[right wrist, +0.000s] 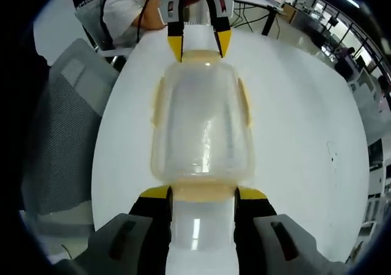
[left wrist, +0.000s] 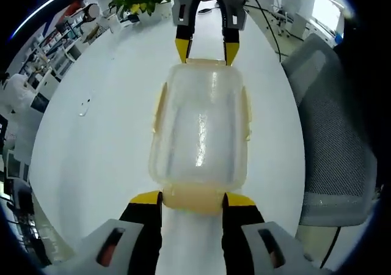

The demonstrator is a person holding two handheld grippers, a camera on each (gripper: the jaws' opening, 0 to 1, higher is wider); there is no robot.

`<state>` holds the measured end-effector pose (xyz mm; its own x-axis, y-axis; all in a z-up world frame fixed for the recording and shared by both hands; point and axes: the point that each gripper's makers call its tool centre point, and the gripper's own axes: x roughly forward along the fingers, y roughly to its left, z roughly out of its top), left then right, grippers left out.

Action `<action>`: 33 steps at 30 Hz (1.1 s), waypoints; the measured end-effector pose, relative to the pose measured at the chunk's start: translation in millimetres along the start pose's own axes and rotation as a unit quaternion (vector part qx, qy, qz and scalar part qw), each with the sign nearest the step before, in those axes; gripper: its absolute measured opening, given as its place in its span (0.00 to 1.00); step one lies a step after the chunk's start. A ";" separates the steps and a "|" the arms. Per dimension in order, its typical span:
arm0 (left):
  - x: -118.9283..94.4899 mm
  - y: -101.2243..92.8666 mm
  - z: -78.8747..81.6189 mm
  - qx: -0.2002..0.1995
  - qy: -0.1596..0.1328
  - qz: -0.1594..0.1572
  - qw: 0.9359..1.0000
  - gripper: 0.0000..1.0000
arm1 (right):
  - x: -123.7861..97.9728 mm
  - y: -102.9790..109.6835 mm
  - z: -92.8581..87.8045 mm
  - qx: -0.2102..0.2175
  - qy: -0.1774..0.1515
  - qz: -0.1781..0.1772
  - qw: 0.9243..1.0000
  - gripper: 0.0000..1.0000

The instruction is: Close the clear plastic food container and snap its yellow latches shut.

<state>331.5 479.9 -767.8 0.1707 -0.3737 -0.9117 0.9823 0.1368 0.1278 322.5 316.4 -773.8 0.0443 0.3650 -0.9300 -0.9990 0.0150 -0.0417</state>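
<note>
Box on the white bench (left wrist: 91,165), 1 set of tongs at each short end.

The box (left wrist: 201,134) lies lid-on between the left tongs (left wrist: 192,201) and right tongs (right wrist: 201,195); each pair is spread about as wide as the end latch (left wrist: 194,200) and sits at its 2 corners, though a firm grip cannot be confirmed. The box is judged light, fairly stiff and slippery on the smooth bench, so pressing is best done at the latches, braced from the far end. Whether the side latches (right wrist: 157,104) are snapped is hard to make out through the pale plastic.
</note>
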 end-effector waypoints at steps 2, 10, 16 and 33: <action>2.4 1.0 6.9 0.001 -0.003 0.001 1.000 0.32 | -2.3 -2.0 -6.9 0.003 -0.002 -0.002 1.000 0.36; 13.8 -0.1 22.6 0.002 -0.003 -0.001 1.000 0.32 | -9.4 -3.0 -25.6 0.008 -0.002 -0.002 1.000 0.36; 19.4 -4.9 32.6 -0.001 -0.006 -0.004 1.000 0.32 | -10.4 -0.3 -37.5 0.006 0.002 -0.001 1.000 0.36; 33.3 -8.5 71.1 0.014 -0.010 -0.009 1.000 0.31 | -24.3 3.6 -75.7 0.017 -0.001 -0.009 1.000 0.36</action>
<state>334.3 401.0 -771.5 0.1551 -0.3937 -0.9061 0.9868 0.1053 0.1231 318.0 237.1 -779.0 0.0628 0.3654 -0.9287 -0.9975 0.0529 -0.0467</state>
